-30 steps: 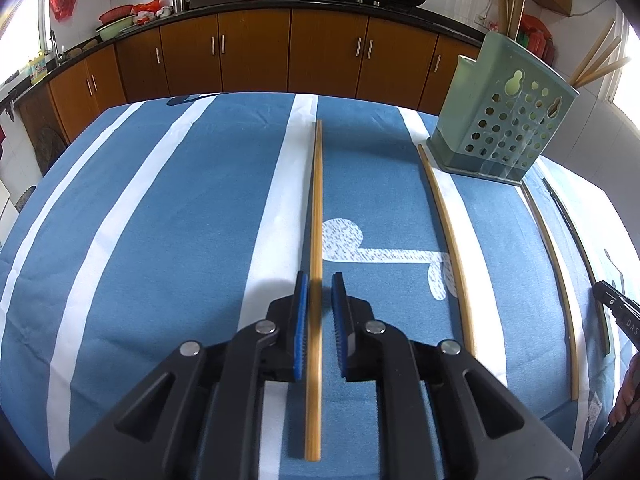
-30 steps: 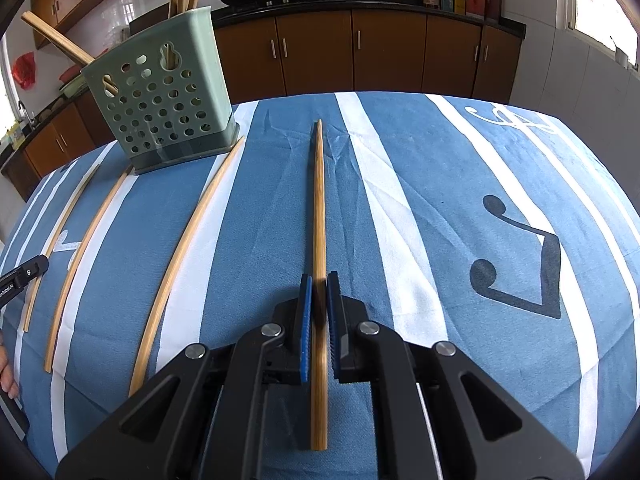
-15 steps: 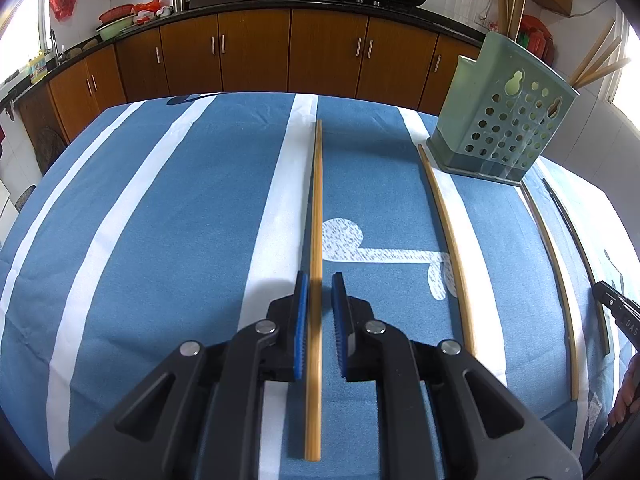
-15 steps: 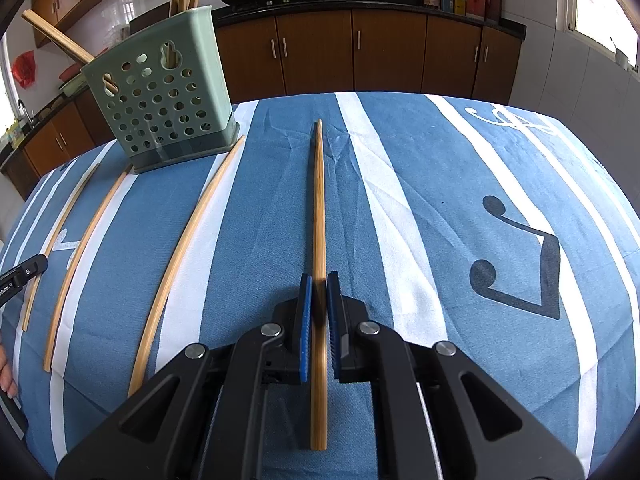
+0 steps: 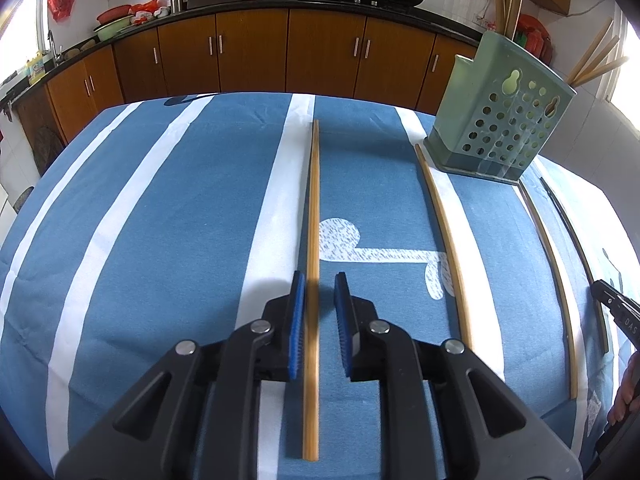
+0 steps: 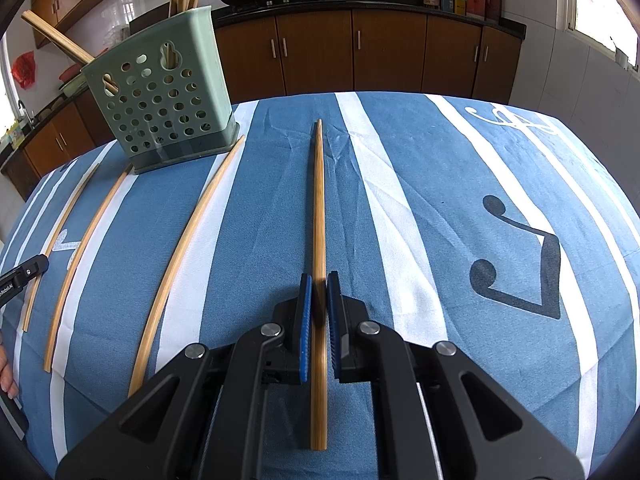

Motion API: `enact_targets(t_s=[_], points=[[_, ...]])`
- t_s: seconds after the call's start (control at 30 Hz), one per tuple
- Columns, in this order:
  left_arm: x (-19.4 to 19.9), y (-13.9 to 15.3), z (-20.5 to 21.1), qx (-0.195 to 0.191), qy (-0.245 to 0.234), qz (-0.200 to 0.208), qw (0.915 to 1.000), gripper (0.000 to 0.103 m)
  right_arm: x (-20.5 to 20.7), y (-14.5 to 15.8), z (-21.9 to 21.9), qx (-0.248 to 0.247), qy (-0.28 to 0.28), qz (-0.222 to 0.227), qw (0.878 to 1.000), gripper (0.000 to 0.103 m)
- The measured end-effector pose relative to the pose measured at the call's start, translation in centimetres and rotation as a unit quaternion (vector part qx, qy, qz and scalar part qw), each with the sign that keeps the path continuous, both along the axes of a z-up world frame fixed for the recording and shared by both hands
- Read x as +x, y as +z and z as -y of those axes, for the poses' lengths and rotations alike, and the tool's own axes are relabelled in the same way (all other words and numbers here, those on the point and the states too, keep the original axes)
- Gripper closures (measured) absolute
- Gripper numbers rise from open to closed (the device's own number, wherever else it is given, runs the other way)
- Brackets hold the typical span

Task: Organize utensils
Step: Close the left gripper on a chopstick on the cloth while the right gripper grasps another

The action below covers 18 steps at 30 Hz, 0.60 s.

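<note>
In the left wrist view a bamboo chopstick (image 5: 313, 216) runs lengthwise between the blue pads of my left gripper (image 5: 319, 280); the jaws stand a little apart around it, the right pad clear of it. In the right wrist view my right gripper (image 6: 319, 278) is closed onto another bamboo chopstick (image 6: 319, 208), pads against both sides. A green perforated utensil holder (image 5: 500, 120) with several chopsticks in it stands at the back right; it also shows in the right wrist view (image 6: 160, 100) at the back left.
More loose chopsticks lie on the blue striped tablecloth (image 5: 160, 220): one (image 5: 444, 232) beside the holder, others (image 5: 552, 264) further right. In the right wrist view they lie left of my gripper (image 6: 188, 240). Kitchen cabinets (image 5: 280, 52) stand behind the table.
The left gripper's chopstick looks slightly blurred now and its near end sits a touch lower. The right gripper and its chopstick have not moved.
</note>
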State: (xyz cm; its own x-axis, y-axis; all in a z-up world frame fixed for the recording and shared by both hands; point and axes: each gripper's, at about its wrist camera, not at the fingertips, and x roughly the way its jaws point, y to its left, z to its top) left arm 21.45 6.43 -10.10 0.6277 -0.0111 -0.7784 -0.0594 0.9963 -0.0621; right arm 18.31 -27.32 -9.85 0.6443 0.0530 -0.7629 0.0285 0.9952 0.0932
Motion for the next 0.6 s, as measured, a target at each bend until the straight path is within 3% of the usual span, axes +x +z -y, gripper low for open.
enact_targets(t_s=[0.07, 0.2, 0.37, 0.5, 0.6], points=[[0.0, 0.0, 0.4, 0.003, -0.011, 0.000, 0.9999, 0.077, 0.0, 0.0, 0.3, 0.008, 0.001, 0.000, 1.000, 0.094], [-0.6, 0.0, 1.4, 0.038, -0.028, -0.004, 0.9989, 0.077, -0.8, 0.0, 0.1, -0.003, 0.003, 0.000, 1.000, 0.094], [-2.5, 0.0, 1.0, 0.016, -0.023, -0.003, 0.9996, 0.077, -2.2, 0.0, 0.4, 0.010, 0.004, -0.001, 1.000, 0.094], [-3.5, 0.0, 0.8, 0.010, -0.021, -0.004, 0.9997, 0.094, -2.9, 0.0, 0.7, 0.024, 0.007, -0.001, 1.000, 0.095], [-3.6, 0.1, 0.5, 0.011, -0.024, -0.005, 0.9996, 0.095, -3.3, 0.3, 1.1, 0.029, 0.004, 0.006, 1.000, 0.095]])
